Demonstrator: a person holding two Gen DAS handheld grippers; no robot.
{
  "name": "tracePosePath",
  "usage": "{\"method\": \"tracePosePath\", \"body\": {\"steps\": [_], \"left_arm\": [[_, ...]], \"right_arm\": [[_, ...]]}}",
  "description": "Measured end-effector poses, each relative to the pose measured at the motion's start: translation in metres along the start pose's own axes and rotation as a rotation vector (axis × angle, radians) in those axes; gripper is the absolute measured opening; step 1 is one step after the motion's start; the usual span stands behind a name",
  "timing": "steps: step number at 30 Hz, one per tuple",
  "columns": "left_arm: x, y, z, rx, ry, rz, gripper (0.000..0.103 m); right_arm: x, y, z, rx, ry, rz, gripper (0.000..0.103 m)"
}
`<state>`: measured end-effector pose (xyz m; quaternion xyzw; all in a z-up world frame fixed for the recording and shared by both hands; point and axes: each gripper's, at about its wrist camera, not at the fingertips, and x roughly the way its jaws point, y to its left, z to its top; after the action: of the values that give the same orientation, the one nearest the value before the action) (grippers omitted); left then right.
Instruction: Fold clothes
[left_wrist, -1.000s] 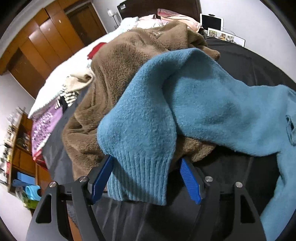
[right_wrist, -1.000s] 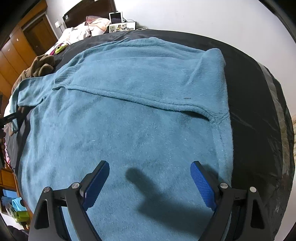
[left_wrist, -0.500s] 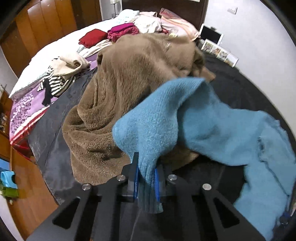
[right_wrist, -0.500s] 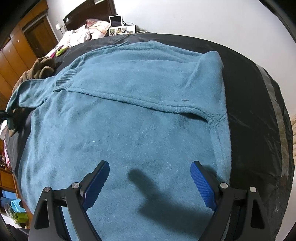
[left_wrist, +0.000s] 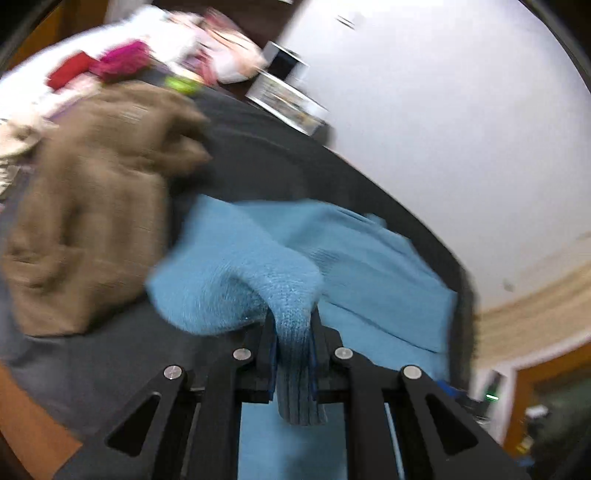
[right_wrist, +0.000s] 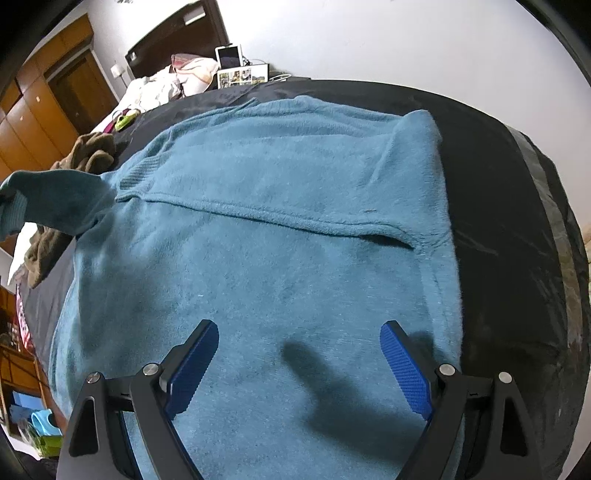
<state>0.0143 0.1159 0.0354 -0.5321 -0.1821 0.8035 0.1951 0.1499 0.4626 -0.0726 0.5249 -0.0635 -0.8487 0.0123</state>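
Observation:
A teal fuzzy sweater (right_wrist: 280, 229) lies spread flat on a black sheet (right_wrist: 495, 192), one sleeve folded across its chest. My left gripper (left_wrist: 294, 343) is shut on the ribbed cuff of the other sleeve (left_wrist: 295, 380), and the sleeve (left_wrist: 236, 280) hangs lifted above the bed. That raised sleeve (right_wrist: 51, 206) shows at the left edge of the right wrist view. My right gripper (right_wrist: 299, 354) hovers open over the sweater's lower body, nothing between its blue pads (right_wrist: 404, 365).
A brown fleece garment (left_wrist: 92, 199) is heaped left of the sweater. More clothes (right_wrist: 162, 88) pile up by the dark headboard, next to a tablet and a photo frame (right_wrist: 242, 75). A white wall runs behind the bed, wooden wardrobes (right_wrist: 40, 122) to the left.
My left gripper closed on the sleeve cuff, then rose and swung toward the sweater's body, pulling the sleeve off the brown fleece. My right gripper stayed put.

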Motion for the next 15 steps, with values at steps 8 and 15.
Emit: {"method": "tracePosePath", "body": {"steps": [8,15], "left_arm": [[0.074,-0.118,-0.006,0.064,0.172,-0.299,0.014],[0.149,-0.175,-0.014,0.078,0.321,-0.386,0.014]], "right_arm": [[-0.013,-0.024,-0.008,0.09,-0.022,0.001,0.091],[-0.021,-0.048,-0.014,0.187,-0.043,0.016,0.091]]}}
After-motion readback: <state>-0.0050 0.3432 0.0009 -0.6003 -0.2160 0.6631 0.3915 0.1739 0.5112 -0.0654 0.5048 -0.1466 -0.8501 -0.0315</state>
